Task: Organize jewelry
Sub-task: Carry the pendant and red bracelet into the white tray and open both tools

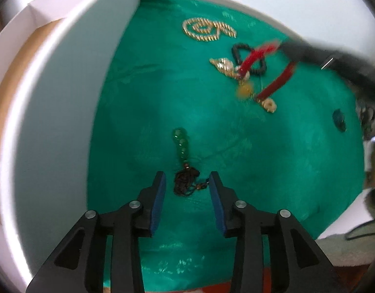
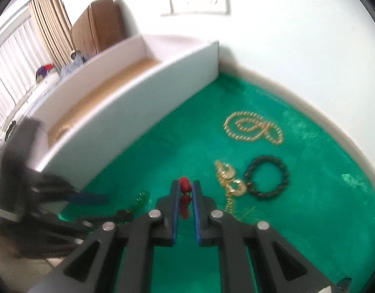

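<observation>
Bright, blurred, bowed fisheye edges

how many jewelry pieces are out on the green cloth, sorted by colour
gold: 2, the beaded chain and the link chain
red: 1, the bead bracelet pinched in the right gripper
black: 1, the ring bracelet
green: 1, the bead pendant ahead of the left gripper
total: 5

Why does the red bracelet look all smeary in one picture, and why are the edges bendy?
In the left wrist view the red bracelet and the right gripper holding it are streaked by motion blur. In the right wrist view the left gripper is smeared, while the bracelet stays fairly sharp. Both fisheye views curve the white box wall.
</observation>
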